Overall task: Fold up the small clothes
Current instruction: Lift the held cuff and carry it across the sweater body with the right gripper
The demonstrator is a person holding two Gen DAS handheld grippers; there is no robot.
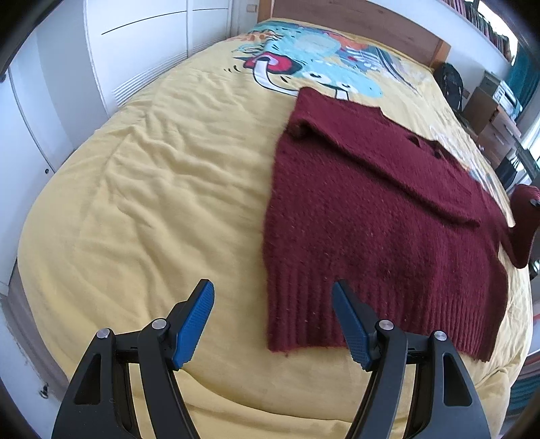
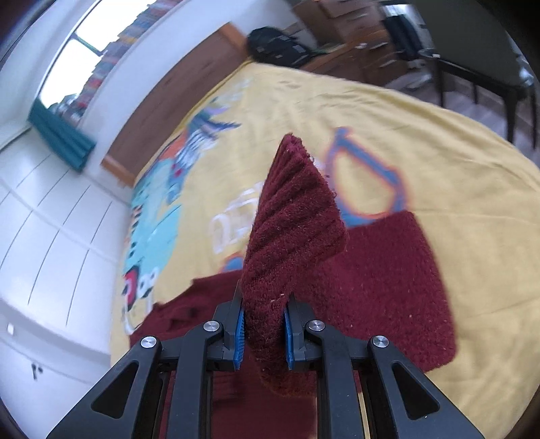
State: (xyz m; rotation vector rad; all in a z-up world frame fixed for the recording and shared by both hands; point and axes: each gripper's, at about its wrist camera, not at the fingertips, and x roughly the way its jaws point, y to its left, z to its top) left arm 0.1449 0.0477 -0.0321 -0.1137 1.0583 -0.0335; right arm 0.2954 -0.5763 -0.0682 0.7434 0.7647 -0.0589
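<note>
A dark red knitted sweater (image 1: pixel 371 216) lies flat on the yellow bed cover (image 1: pixel 152 202), one sleeve folded across its chest. My left gripper (image 1: pixel 273 324) hovers open above the ribbed hem's near left corner, with nothing between its blue pads. In the right wrist view my right gripper (image 2: pixel 262 332) is shut on the ribbed cuff (image 2: pixel 293 216) of the other sleeve, which stands up out of the jaws above the sweater's body (image 2: pixel 388 277). That lifted sleeve and part of the right gripper show at the right edge of the left wrist view (image 1: pixel 524 223).
The bed cover carries a colourful cartoon print (image 1: pixel 314 64) near the wooden headboard (image 1: pixel 364 23). White wardrobe doors (image 1: pixel 67 84) stand to the left of the bed. A black bag (image 2: pixel 280 44), wooden drawers and a dark chair (image 2: pixel 472 60) stand beyond the bed's far side.
</note>
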